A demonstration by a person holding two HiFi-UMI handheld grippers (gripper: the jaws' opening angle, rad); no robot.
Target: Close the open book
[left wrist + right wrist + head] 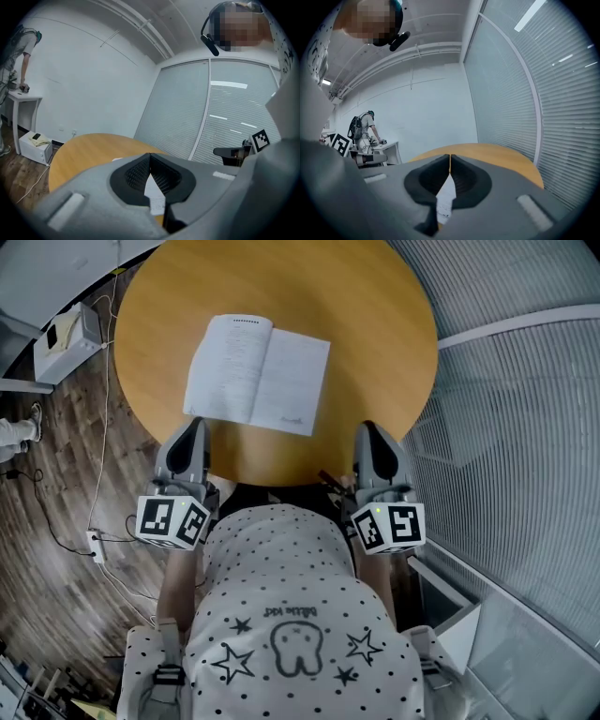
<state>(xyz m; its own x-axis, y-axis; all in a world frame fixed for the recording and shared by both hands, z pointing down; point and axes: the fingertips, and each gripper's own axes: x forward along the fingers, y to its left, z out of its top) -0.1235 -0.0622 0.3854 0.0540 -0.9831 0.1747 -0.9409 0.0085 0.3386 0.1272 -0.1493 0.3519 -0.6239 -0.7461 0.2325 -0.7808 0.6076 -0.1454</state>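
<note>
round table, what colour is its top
The table top is a plain orange-tan wood colour; the head view shows it best.

Bright, even light comes from above; white streaks of it reflect in the glass wall (pixel 229 117) behind the counter (pixel 89 145), which carries almost no shadow. Both gripper views bend strongly and their corners go black. The left claw (pixel 150 155) and right claw (pixel 450 158) look blurred.

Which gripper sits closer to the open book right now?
The left gripper, its tip almost at the book's near left corner; the right gripper stands off to the side with bare table between.
</note>
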